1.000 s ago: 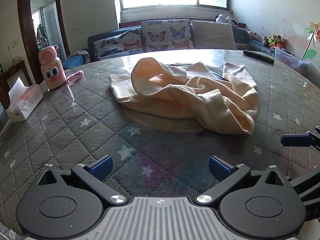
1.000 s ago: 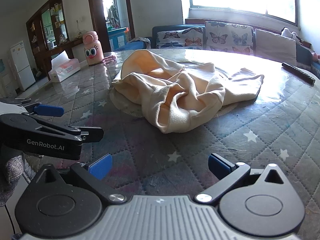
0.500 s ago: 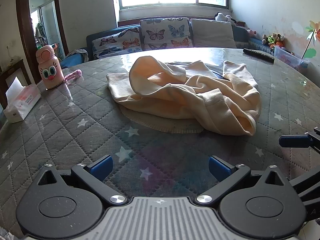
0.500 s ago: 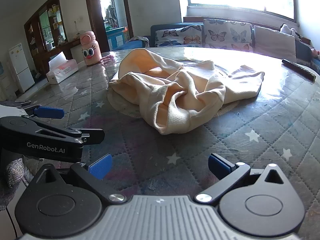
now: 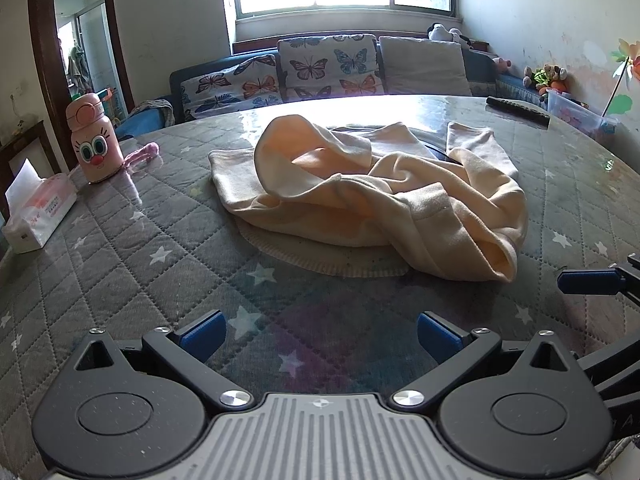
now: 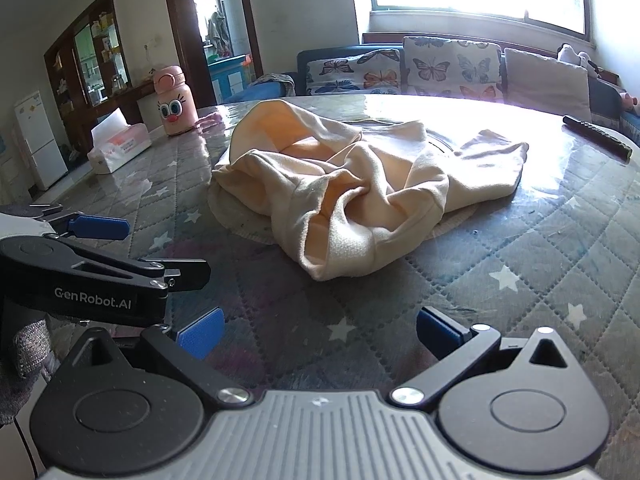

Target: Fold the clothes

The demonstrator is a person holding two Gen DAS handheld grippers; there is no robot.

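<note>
A cream-yellow garment (image 5: 372, 200) lies crumpled in a heap in the middle of the round table; it also shows in the right wrist view (image 6: 360, 192). My left gripper (image 5: 320, 334) is open and empty, low over the table, short of the garment's near edge. My right gripper (image 6: 318, 332) is open and empty, also short of the heap. A blue fingertip (image 5: 590, 282) of the right gripper shows at the right edge of the left wrist view. The left gripper's fingers (image 6: 100, 227) show at the left in the right wrist view.
The table has a grey quilted star-pattern cover (image 5: 160, 256). A pink cartoon bottle (image 5: 94, 140) and a tissue box (image 5: 38, 212) stand at the far left. A black remote (image 5: 518, 106) lies at the far right. A sofa with butterfly cushions (image 5: 328, 68) is behind.
Both grippers have moved slightly forward toward the garment; it looks a little nearer. The garment has not moved and both grippers stay open.
</note>
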